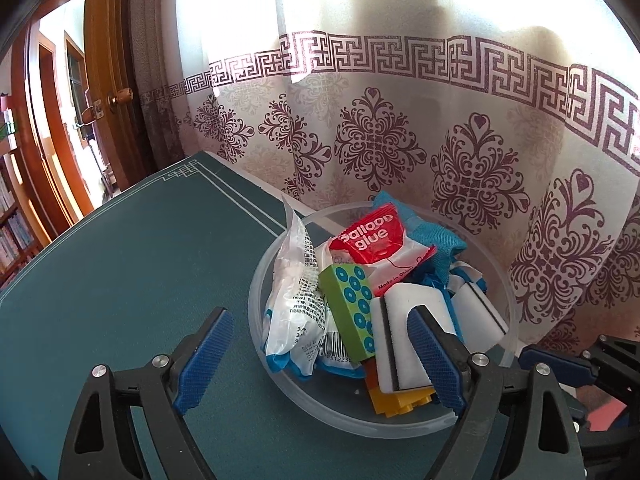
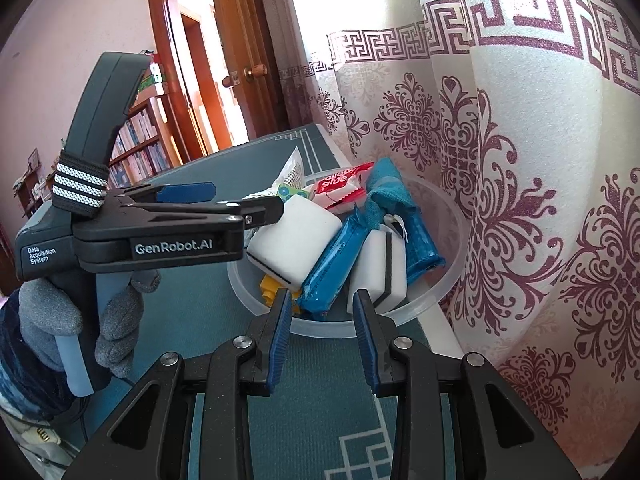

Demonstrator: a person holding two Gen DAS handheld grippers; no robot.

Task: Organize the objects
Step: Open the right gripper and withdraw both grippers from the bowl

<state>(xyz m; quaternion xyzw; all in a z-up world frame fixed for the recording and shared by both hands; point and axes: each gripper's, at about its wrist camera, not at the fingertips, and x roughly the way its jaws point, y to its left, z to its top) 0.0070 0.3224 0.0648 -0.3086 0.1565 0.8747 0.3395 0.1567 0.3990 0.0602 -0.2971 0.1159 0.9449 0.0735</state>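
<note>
A clear plastic bowl (image 1: 276, 384) on the dark green table mat (image 1: 120, 264) holds a red balloon glue packet (image 1: 374, 240), a green block with blue dots (image 1: 354, 308), a white printed bag (image 1: 294, 300), white sponges (image 1: 400, 344), a yellow brick (image 1: 400, 400) and a blue cloth (image 1: 432, 232). My left gripper (image 1: 320, 356) is open over the bowl's near rim, its right finger against a white sponge. My right gripper (image 2: 322, 336) is open and empty at the bowl's near rim (image 2: 320, 326). The left gripper (image 2: 224, 204) also shows in the right wrist view, above a white sponge (image 2: 296, 236).
A patterned curtain (image 1: 440, 120) hangs right behind the bowl. A wooden door (image 1: 108, 80) and bookshelves (image 2: 136, 144) stand at the far left. Blue packets (image 2: 336, 260) lie in the bowl. The mat stretches bare to the left of the bowl.
</note>
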